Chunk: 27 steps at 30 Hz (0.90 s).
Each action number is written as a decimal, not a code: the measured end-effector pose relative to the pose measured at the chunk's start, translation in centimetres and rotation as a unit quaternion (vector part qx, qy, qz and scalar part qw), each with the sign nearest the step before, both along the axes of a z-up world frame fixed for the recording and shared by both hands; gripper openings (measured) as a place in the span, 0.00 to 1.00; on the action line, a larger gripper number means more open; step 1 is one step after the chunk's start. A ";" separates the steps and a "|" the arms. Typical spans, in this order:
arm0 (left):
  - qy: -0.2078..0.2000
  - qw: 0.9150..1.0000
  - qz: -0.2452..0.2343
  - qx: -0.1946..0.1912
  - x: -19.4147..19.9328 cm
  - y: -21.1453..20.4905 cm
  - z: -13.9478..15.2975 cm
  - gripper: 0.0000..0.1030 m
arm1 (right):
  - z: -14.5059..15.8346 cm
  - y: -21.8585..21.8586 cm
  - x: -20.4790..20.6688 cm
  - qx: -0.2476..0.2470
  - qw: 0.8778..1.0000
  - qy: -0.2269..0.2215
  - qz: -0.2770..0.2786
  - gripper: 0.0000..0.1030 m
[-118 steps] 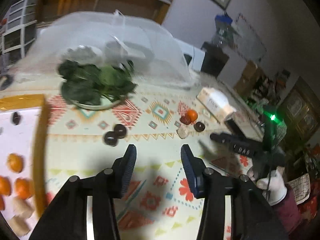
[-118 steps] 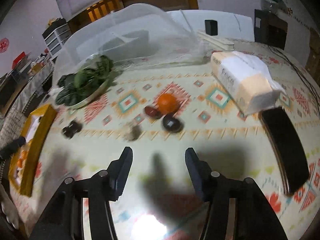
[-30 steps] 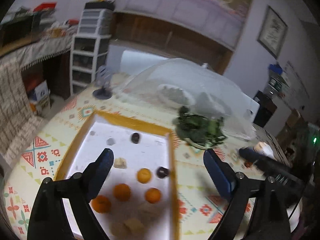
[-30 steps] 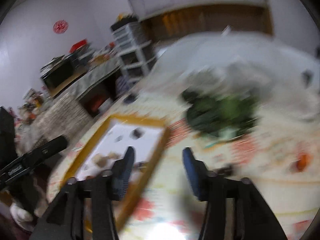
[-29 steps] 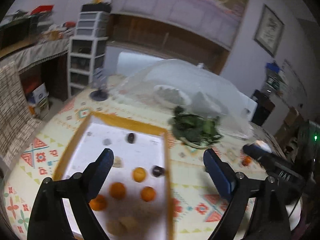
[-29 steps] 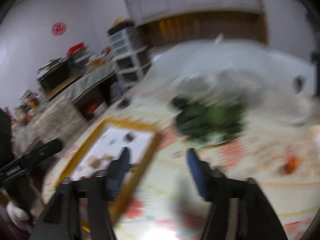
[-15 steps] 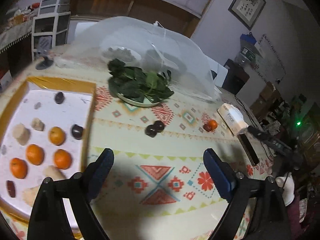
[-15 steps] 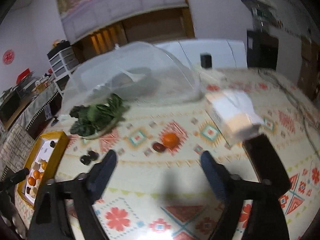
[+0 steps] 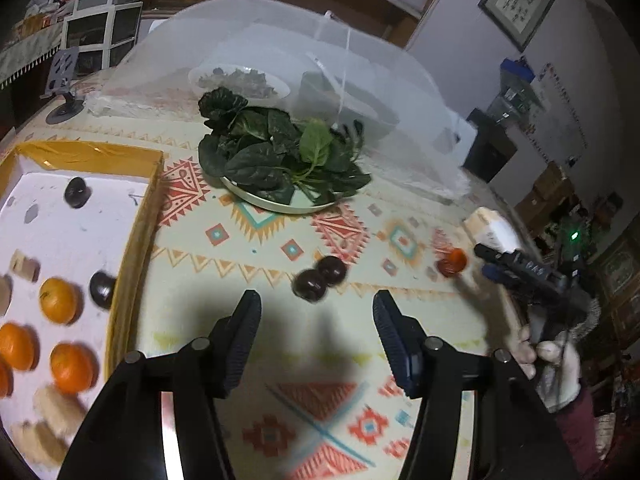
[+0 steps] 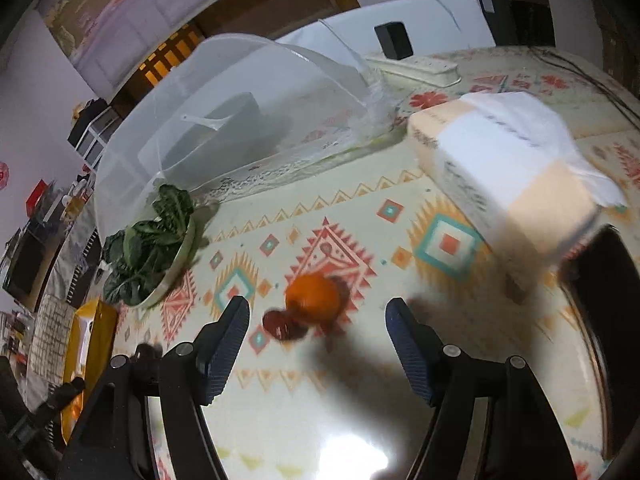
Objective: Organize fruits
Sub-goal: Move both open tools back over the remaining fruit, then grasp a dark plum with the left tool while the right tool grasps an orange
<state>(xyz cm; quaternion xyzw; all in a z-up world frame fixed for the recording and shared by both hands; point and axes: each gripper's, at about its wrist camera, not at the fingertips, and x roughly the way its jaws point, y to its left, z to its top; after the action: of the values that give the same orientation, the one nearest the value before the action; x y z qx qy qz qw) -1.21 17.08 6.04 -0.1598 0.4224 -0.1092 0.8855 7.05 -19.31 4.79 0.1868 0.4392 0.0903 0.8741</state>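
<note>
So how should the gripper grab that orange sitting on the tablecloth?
Probably across the orange's round middle, coming down from above with the right gripper, which is open. A dark red fruit touches it at its near-left, so one finger should slip in carefully there.

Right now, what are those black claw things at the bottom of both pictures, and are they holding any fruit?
They are grippers, two-finger tongs that a person holds, one in each hand. A small camera sits on each and looks out along its fingers, so each picture is one gripper's own view. The left gripper is closing, but nothing sits between its fingers; two dark fruits lie just ahead on the patterned tablecloth. To its left is a yellow-rimmed tray with oranges and other fruit. The right gripper is open and empty, aimed at an orange. A plate of green leaves is there too.
</note>
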 end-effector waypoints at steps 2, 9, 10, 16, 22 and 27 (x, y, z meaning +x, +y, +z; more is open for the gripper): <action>0.008 1.000 -0.005 0.004 1.4 -0.4 -1.1 0.56 | -0.3 0.5 0.8 -0.004 1.000 0.002 0.005 0.73; 0.018 0.998 -0.039 0.035 4.6 -2.5 -3.9 0.56 | -1.4 1.5 2.2 -0.039 0.999 0.020 0.019 0.50; 0.018 0.998 -0.046 0.039 4.8 -2.8 -4.2 0.56 | -1.6 1.5 2.4 -0.041 0.999 0.022 0.018 0.50; 0.013 0.995 -0.060 0.081 4.6 -4.3 -4.8 0.33 | -1.8 1.8 2.3 -0.045 0.999 0.019 0.020 0.36; 0.009 0.995 -0.050 0.081 4.0 -3.8 -4.4 0.24 | -1.5 2.2 0.9 -0.054 0.998 0.011 0.028 0.35; -0.006 0.996 -0.053 0.074 2.0 -4.0 -2.8 0.24 | -0.1 1.5 -1.0 -0.027 0.999 -0.001 0.027 0.35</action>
<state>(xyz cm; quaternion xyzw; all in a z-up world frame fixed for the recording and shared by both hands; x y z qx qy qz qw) 0.79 13.08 3.26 -0.0709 0.4321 -0.1254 0.8903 6.04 -17.85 4.73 0.1509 0.4458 0.1022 0.8764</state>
